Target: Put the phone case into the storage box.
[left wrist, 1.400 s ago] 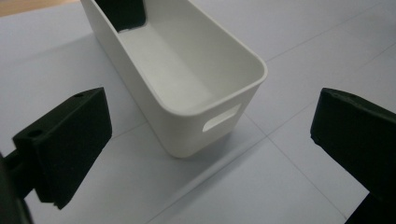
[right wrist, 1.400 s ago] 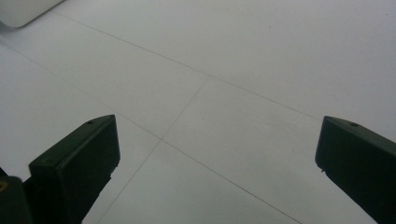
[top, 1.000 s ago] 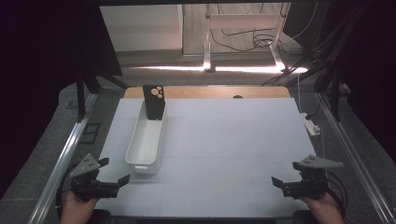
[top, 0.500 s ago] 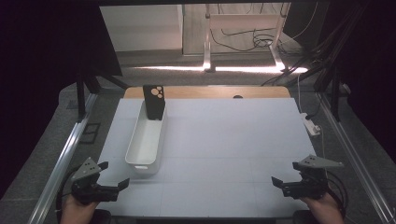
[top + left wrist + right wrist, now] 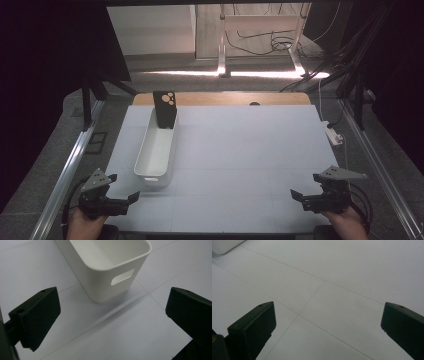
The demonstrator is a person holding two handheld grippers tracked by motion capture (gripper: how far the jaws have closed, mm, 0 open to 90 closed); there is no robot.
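Note:
A long white bin (image 5: 156, 150) lies lengthwise on the left half of the white table. A black phone-like slab (image 5: 165, 109) with pale round spots leans upright in its far end. My left gripper (image 5: 125, 191) hovers at the near left corner, open and holding nothing, a short way from the bin's near end. In the left gripper view the bin's near wall (image 5: 113, 272) with its handle slot sits ahead between the jaws (image 5: 112, 315). My right gripper (image 5: 296, 196) is at the near right, open over bare table (image 5: 324, 290).
A white power strip (image 5: 333, 133) lies at the table's right edge. A wooden strip (image 5: 225, 98) borders the far edge. Metal rails (image 5: 70, 170) run along both sides. Cables lie on the floor beyond the table.
The left gripper has shifted slightly nearer and lower at its corner. The right gripper has stayed in place.

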